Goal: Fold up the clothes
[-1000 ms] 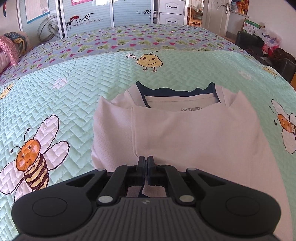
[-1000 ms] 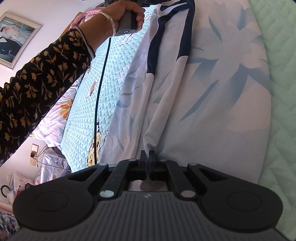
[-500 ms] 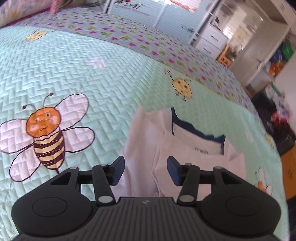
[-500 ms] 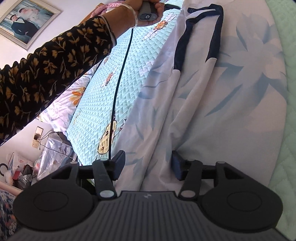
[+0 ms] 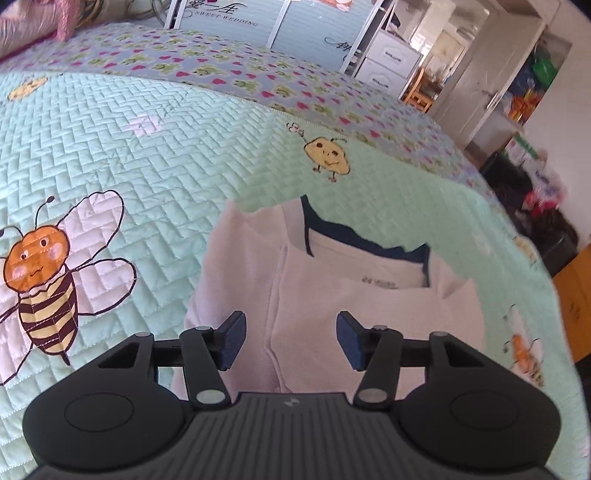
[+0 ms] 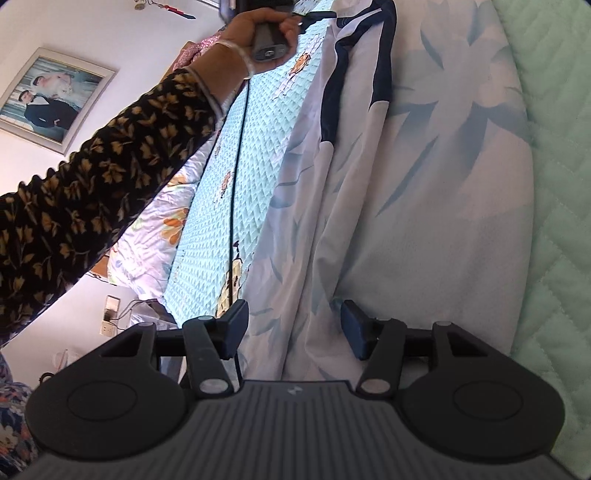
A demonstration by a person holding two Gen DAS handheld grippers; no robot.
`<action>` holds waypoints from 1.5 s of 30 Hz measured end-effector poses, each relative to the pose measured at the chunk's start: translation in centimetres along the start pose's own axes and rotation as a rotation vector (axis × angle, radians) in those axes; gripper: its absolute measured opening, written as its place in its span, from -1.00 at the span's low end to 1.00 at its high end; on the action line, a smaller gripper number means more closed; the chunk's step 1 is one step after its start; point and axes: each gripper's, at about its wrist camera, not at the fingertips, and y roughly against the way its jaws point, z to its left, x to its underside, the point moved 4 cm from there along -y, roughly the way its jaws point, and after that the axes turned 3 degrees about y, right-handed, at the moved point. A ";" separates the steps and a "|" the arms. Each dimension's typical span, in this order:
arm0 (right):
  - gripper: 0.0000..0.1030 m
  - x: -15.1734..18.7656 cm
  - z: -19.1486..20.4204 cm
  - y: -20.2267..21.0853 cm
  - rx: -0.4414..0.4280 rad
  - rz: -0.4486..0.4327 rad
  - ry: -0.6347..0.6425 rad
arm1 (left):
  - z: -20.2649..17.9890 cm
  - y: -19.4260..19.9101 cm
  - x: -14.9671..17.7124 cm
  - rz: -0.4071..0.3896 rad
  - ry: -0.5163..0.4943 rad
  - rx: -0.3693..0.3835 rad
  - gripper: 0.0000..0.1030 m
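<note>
Both claws, left [image 5: 290,339] and right [image 6: 291,334], have released the shirt [image 5: 369,302].

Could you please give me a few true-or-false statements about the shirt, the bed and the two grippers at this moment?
1. The white shirt lies on a green quilt with bee pictures. True.
2. The left gripper is clamped on the shirt's hem. False: its jaws stand apart and are opening, with the shirt lying below them and no pad pressing on it.
3. The shirt's collar is dark blue. True.
4. The right gripper holds a fold of cloth. False: its jaws are apart, touching nothing.
5. A hand in a floral sleeve shows in the right wrist view. True.
</note>
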 end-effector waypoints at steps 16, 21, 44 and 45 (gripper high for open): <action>0.11 0.3 0.6 -0.6 -0.055 -0.002 0.002 | -2.3 -2.6 1.0 -0.052 -0.247 -0.114 -0.68; 0.11 0.4 1.0 -0.8 -0.060 -0.005 -0.001 | -2.9 -1.7 0.9 -0.102 -0.282 -0.099 -0.91; 0.11 0.5 0.9 -1.0 -0.094 -0.011 -0.011 | -0.4 -2.6 0.1 -0.077 -0.099 -0.030 -0.92; 0.11 0.6 0.9 -1.0 -0.094 -0.011 -0.011 | -0.4 -2.2 0.0 -0.091 -0.102 -0.023 -0.93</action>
